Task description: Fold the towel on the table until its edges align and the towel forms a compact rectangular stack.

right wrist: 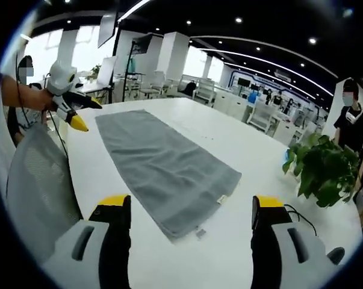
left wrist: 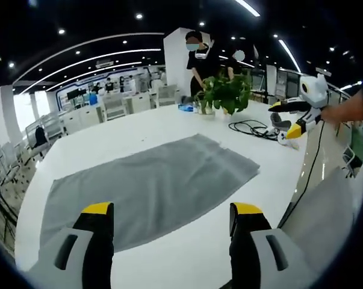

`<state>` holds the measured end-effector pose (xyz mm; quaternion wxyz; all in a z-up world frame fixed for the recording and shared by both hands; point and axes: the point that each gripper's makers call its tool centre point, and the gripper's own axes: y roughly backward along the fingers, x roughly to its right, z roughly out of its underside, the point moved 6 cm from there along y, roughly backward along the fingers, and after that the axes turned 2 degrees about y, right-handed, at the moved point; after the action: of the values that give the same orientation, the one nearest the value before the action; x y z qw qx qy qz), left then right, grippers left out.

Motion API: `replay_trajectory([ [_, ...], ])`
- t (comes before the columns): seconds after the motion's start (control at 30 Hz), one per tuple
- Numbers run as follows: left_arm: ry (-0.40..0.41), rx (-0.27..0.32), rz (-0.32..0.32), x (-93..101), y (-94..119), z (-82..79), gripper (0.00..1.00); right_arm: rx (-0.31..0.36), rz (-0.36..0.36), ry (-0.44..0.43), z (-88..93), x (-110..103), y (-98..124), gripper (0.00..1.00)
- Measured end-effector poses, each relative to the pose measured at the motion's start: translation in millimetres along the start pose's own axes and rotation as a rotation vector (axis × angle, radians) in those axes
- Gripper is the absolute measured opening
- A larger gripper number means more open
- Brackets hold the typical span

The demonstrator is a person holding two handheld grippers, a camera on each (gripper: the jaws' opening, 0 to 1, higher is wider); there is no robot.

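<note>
A grey towel (left wrist: 151,186) lies spread flat in a single layer on the white table (left wrist: 139,129); its long side runs across the left gripper view. My left gripper (left wrist: 172,211) hovers open above the towel's near long edge, nothing between its jaws. My right gripper (left wrist: 286,118) hangs open off the towel's far right end, held by a hand (left wrist: 344,111). In the right gripper view the towel (right wrist: 163,165) stretches away from a near corner. The right gripper (right wrist: 191,205) is open over that end. The left gripper (right wrist: 83,114) sits at the far left table edge.
A potted plant (left wrist: 226,93) and a black cable (left wrist: 250,127) lie beyond the towel; the plant (right wrist: 322,168) is at the right in the right gripper view. A person (left wrist: 199,60) stands behind it. A grey mesh chair back (right wrist: 37,186) is beside the table edge.
</note>
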<state>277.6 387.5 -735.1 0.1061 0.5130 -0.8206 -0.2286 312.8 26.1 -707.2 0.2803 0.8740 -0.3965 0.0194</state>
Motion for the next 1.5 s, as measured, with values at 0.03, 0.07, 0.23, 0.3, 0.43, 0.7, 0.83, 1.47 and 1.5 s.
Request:
replay_trajectory([
  [0.03, 0.002, -0.002, 0.002, 1.2, -2.1, -2.6, 0.81, 0.009, 0.007, 0.0, -3.0, 6.8, 1.4, 0.83],
  [0.07, 0.005, -0.004, 0.003, 2.5, -3.8, -4.7, 0.81, 0.014, 0.016, 0.004, -4.4, 12.4, 1.8, 0.84],
  [0.23, 0.004, 0.005, 0.044, 22.8, -16.4, -18.8, 0.81, 0.039, 0.06, 0.007, -14.0, 43.4, 5.1, 0.84],
  [0.3, -0.011, 0.008, 0.068, 31.9, -22.9, -25.5, 0.8, 0.054, 0.071, 0.002, -19.3, 54.6, 6.2, 0.84],
  [0.43, -0.047, 0.021, 0.099, 48.7, -32.5, -39.2, 0.8, 0.09, 0.087, -0.036, -27.8, 73.9, 5.9, 0.84],
  [0.7, -0.089, 0.03, 0.166, 84.1, -51.7, -56.8, 0.78, 0.088, 0.112, -0.076, -24.8, 100.0, -7.6, 0.81],
  [0.83, -0.095, 0.027, 0.197, 94.8, -61.6, -64.6, 0.78, 0.081, 0.133, -0.115, -18.3, 111.4, -15.7, 0.77],
  [1.47, -0.209, -0.064, 0.36, 164.5, -127.3, -64.5, 0.61, 0.014, 0.105, -0.169, 11.1, 146.1, -94.9, 0.57],
  [1.5, -0.214, -0.068, 0.362, 166.0, -130.1, -63.2, 0.6, 0.01, 0.102, -0.174, 12.9, 147.1, -98.5, 0.56],
])
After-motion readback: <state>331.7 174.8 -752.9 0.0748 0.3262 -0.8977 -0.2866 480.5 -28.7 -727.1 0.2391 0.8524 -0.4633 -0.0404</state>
